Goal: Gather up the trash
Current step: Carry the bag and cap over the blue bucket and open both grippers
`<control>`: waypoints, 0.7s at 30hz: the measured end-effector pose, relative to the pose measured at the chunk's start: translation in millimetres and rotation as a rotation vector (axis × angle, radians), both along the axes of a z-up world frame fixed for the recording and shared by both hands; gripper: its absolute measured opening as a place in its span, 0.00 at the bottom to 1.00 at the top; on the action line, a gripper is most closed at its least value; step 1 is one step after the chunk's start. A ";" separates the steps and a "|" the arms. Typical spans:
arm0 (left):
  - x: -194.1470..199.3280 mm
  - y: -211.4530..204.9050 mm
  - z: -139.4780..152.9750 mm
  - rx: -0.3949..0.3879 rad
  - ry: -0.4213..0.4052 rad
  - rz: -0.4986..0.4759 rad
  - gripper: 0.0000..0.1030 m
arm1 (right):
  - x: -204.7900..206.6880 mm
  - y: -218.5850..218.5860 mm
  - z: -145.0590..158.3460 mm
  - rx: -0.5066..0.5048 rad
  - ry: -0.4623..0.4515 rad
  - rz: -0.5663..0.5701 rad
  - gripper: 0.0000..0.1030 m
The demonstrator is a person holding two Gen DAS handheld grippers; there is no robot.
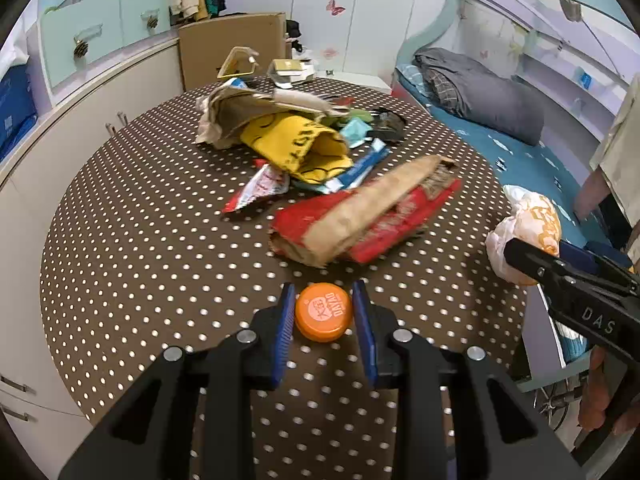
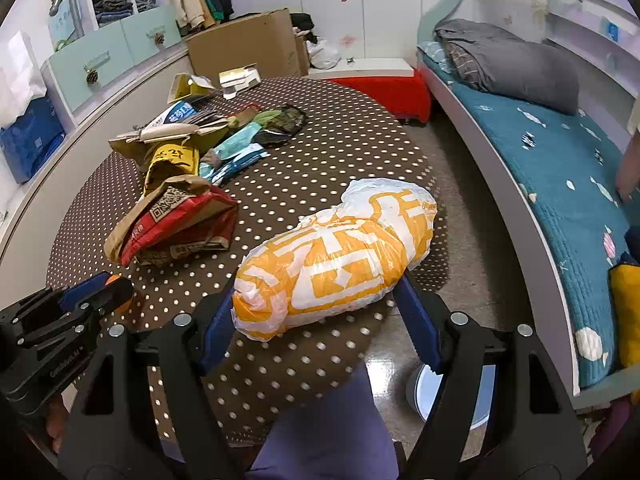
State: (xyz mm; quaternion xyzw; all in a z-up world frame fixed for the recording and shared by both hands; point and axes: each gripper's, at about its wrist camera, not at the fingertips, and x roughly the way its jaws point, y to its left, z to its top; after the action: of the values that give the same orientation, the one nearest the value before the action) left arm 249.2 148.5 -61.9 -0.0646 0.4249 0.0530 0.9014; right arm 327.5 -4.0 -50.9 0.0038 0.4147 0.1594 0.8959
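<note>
An orange bottle cap (image 1: 323, 312) lies low over the polka-dot table (image 1: 160, 248), and my left gripper (image 1: 324, 294) is shut on it, blue pads touching both sides. The same gripper (image 2: 108, 284) shows at the left edge of the right wrist view, with a bit of orange at its tips. My right gripper (image 2: 316, 288) is shut on a stuffed white and orange plastic bag (image 2: 336, 256), held over the table's near right edge. In the left wrist view that bag (image 1: 528, 220) hangs at the right gripper's (image 1: 516, 252) tip, beyond the table rim.
A torn red and brown paper bag (image 1: 360, 220) lies just past the cap. Behind it are a yellow bag (image 1: 304, 144), brown paper and several wrappers. A bed (image 2: 560, 160) runs along the right, a cardboard box (image 1: 232, 44) stands behind the table, and a round white bin (image 2: 452, 396) sits on the floor.
</note>
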 end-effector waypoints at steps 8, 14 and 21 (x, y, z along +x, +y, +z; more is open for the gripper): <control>-0.4 -39.1 7.1 0.020 -0.012 -0.067 0.28 | -14.4 -32.1 2.5 0.008 -0.017 -0.050 0.70; 5.5 -76.6 11.5 0.026 -0.025 -0.138 0.28 | -26.1 -67.4 3.7 0.018 -0.026 -0.121 0.70; 16.1 -123.2 16.3 0.031 -0.036 -0.224 0.28 | -36.7 -111.1 -1.2 0.025 -0.018 -0.201 0.70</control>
State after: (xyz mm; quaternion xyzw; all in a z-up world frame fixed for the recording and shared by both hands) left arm 265.3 25.3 -45.6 -0.0037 0.4124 -0.0427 0.9100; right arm 290.8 -115.2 -52.1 0.0551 0.4023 0.0739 0.9108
